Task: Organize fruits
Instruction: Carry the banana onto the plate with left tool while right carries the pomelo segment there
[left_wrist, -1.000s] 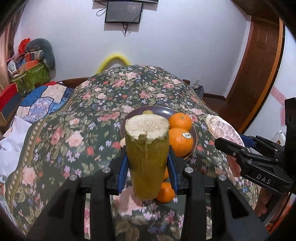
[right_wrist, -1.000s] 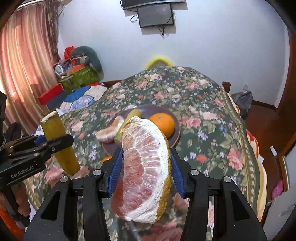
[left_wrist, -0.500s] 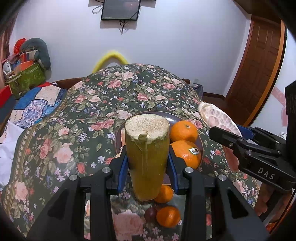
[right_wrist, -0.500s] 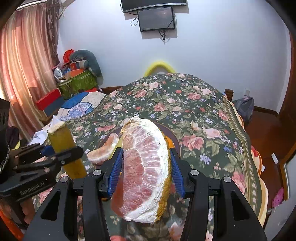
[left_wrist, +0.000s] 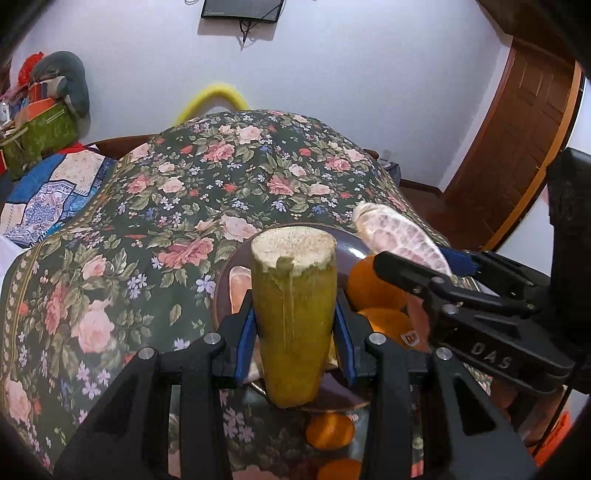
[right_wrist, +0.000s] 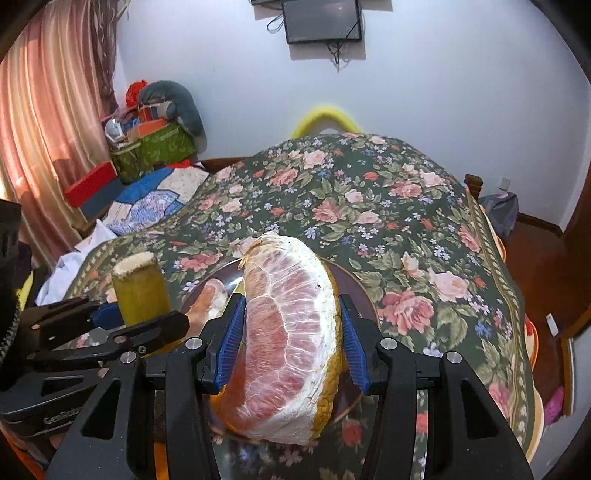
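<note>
My left gripper (left_wrist: 295, 328) is shut on a yellow-green sugarcane piece (left_wrist: 293, 314) with a pale cut top, held upright over the near rim of a dark plate (left_wrist: 349, 243). My right gripper (right_wrist: 291, 341) is shut on a big pink pomelo wedge (right_wrist: 288, 332), hanging over the same plate (right_wrist: 351, 284). On the plate lie two oranges (left_wrist: 373, 291) and a smaller pomelo slice (right_wrist: 210, 299). Two small oranges (left_wrist: 328, 430) lie on the cloth in front of the plate. Each gripper shows in the other's view: the right (left_wrist: 413, 266), the left (right_wrist: 140, 314).
A floral cloth (left_wrist: 192, 206) covers the rounded table. A yellow hoop (left_wrist: 214, 98) rises behind its far edge. Boxes and bags (right_wrist: 155, 144) pile up at the back left by a pink curtain (right_wrist: 44, 129). A wooden door (left_wrist: 517, 147) stands to the right.
Both grippers have moved forward over the table with their fruit, so the plate now sits closer and lower in both views. The grips are unchanged.
</note>
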